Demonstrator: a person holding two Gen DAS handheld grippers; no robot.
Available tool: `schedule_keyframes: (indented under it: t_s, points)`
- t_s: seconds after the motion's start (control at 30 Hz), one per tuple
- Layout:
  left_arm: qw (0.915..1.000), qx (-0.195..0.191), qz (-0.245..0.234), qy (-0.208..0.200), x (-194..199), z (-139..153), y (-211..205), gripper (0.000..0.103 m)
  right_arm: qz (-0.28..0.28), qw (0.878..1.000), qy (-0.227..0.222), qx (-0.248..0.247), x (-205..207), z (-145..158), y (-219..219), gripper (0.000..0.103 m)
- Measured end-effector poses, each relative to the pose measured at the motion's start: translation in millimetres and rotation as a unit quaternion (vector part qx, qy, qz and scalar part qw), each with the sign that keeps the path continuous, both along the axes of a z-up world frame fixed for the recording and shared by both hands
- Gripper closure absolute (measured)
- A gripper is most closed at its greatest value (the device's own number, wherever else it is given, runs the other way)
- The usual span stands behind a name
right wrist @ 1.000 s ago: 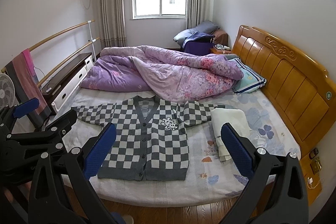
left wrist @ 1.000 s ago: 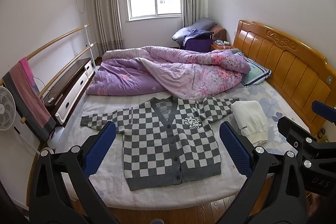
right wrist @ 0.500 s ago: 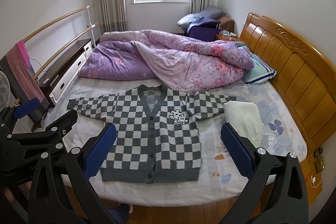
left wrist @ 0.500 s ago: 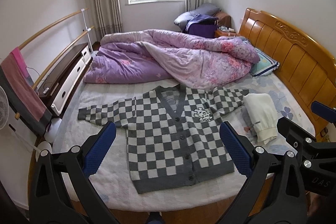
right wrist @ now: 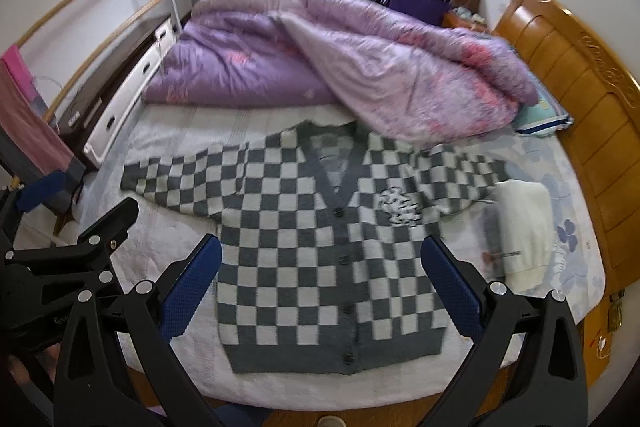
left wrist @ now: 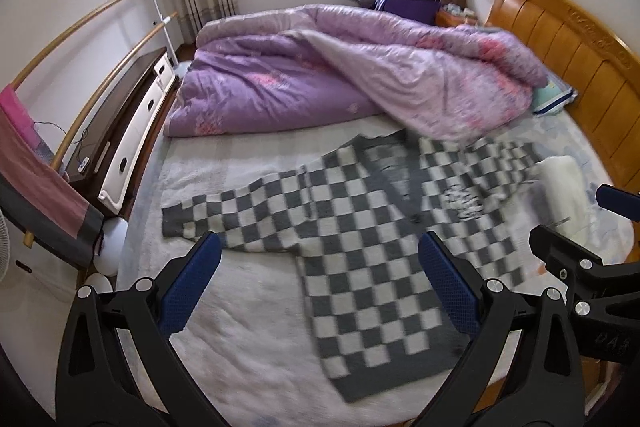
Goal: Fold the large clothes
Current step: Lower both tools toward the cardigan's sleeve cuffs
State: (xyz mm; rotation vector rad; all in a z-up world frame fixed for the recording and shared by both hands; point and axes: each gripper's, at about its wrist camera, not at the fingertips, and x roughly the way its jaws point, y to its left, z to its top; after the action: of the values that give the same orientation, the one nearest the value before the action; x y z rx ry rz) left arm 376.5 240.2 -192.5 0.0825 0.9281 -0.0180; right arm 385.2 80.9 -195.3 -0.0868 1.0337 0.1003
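Note:
A grey-and-white checked cardigan [left wrist: 360, 239] [right wrist: 320, 239] lies flat and face up on the bed, buttoned, sleeves spread to both sides. My left gripper [left wrist: 318, 283] is open and empty above the cardigan's left sleeve and side. My right gripper [right wrist: 320, 287] is open and empty above the cardigan's lower middle. Each gripper shows at the edge of the other's view: the right one [left wrist: 592, 267] and the left one [right wrist: 72, 247].
A rumpled purple quilt [left wrist: 340, 79] [right wrist: 340, 59] fills the far half of the bed. A folded white garment [right wrist: 524, 227] [left wrist: 568, 183] lies right of the cardigan. The wooden headboard [right wrist: 580, 87] is at right, a dresser [left wrist: 120, 147] and a clothes rail at left.
Both grippers have moved forward and down toward the bed; the cardigan looms larger. The left view has shifted to the cardigan's left side. Both stay open.

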Motion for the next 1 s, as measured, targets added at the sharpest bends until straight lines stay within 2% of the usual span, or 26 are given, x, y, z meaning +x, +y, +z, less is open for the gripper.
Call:
schedule_keyframes:
  t_s: [0.1,0.27,0.4,0.53,0.57,0.63,0.73,0.87,0.97,1.0]
  points:
    - [0.9995,-0.019,0.016,0.018,29.9,-27.0,32.8,0.005,0.016,1.000,0.024,-0.010,29.4,-29.2,30.7,0.007]
    - [0.9980,-0.027,0.029,0.049,73.6,-83.1,73.0,0.005,0.038,0.997,0.055,-0.030,73.5,-81.2,74.0,0.007]
    - [0.9920,-0.063,0.052,0.096,104.2,-149.0,109.1,0.005,0.067,0.994,0.067,-0.048,110.4,-135.6,106.7,0.007]
    - [0.9828,-0.118,0.094,0.105,123.6,-207.3,161.6,0.005,0.111,0.988,0.098,-0.043,147.1,-200.5,139.4,0.008]
    - [0.9790,-0.135,0.112,0.104,126.3,-219.1,175.6,0.005,0.115,0.988,0.097,-0.044,153.6,-210.3,145.7,0.008]
    - [0.9648,-0.171,0.169,0.106,135.3,-251.0,216.3,0.005,0.124,0.987,0.092,-0.041,170.3,-235.9,159.2,0.008]
    - [0.9368,-0.201,0.267,0.102,145.0,-299.3,282.1,0.005,0.120,0.989,0.079,-0.034,186.5,-260.9,169.4,0.008]
    - [0.9167,-0.206,0.332,0.083,156.9,-336.9,347.1,0.006,0.101,0.991,0.086,-0.010,204.0,-295.9,170.2,0.008]
    - [0.8941,-0.243,0.369,0.070,169.6,-366.1,391.2,0.017,0.091,0.992,0.091,0.014,212.3,-317.9,168.7,0.008]
    - [0.8896,-0.250,0.375,0.072,173.1,-373.0,399.3,0.020,0.087,0.991,0.095,0.026,214.9,-324.5,166.9,0.008]
